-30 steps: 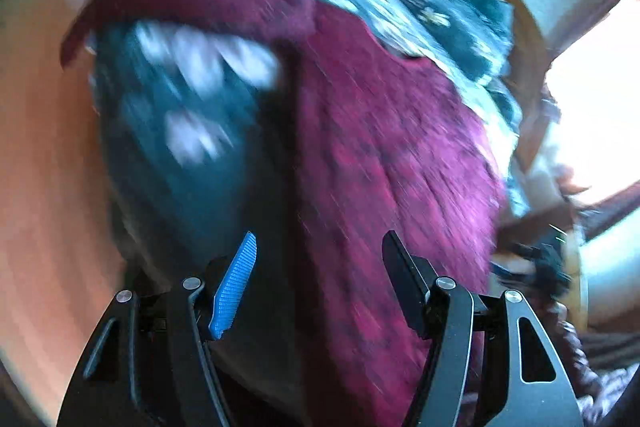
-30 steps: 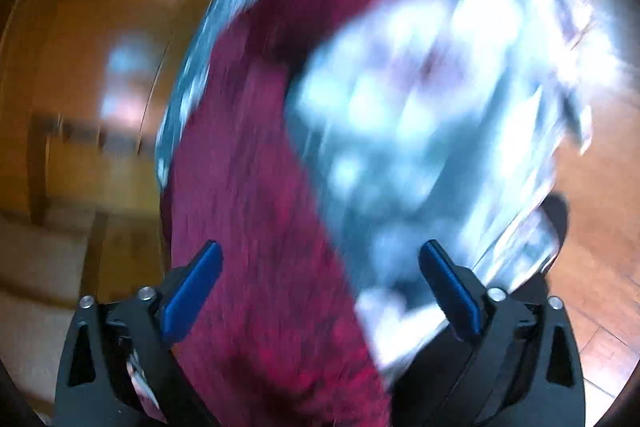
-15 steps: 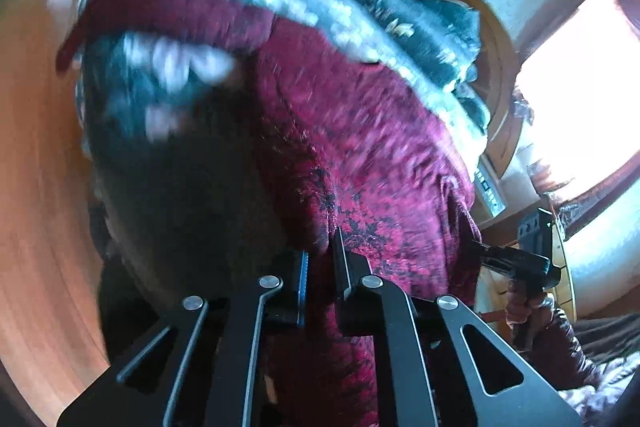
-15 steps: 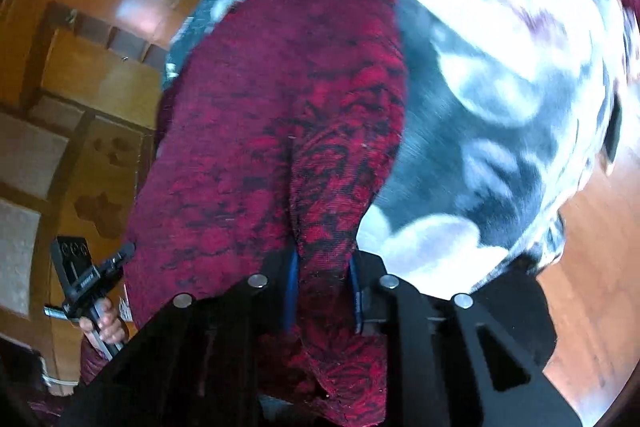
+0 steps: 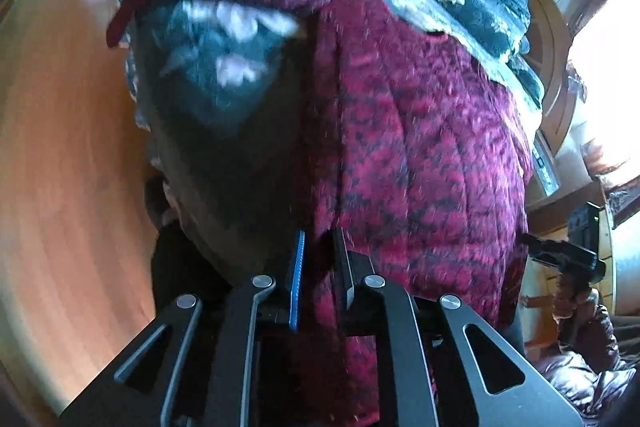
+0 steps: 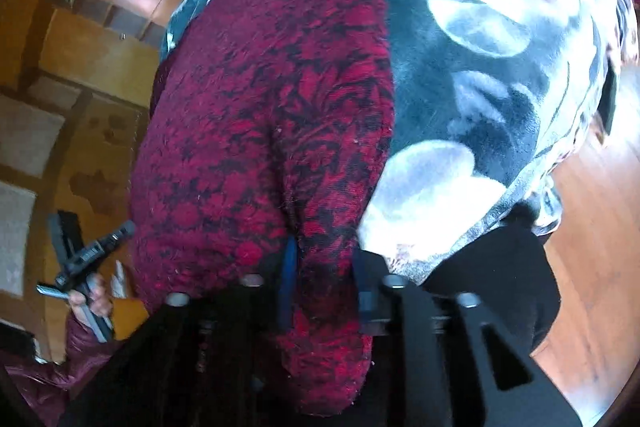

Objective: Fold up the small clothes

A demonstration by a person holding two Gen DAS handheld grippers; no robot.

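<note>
While the dark red knitted garment with a black pattern point(image 5: 420, 155) hung bunched through the middle of both views, no finished fold showed. The left gripper point(image 5: 320, 267) pinched a red pleat at lower centre, jaws easing apart. The right gripper point(image 6: 324, 279) held a thicker roll, jaws widening too. A teal floral fleece cloth point(image 6: 492, 87) lay against it. Flattening and folding looked undone.

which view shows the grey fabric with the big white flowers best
The right wrist view: the grey fleece fabric with large white flowers lies broad, lit and fairly sharp beside the red patterned knit. The left wrist view shows only a blurred, shadowed patch.
</note>
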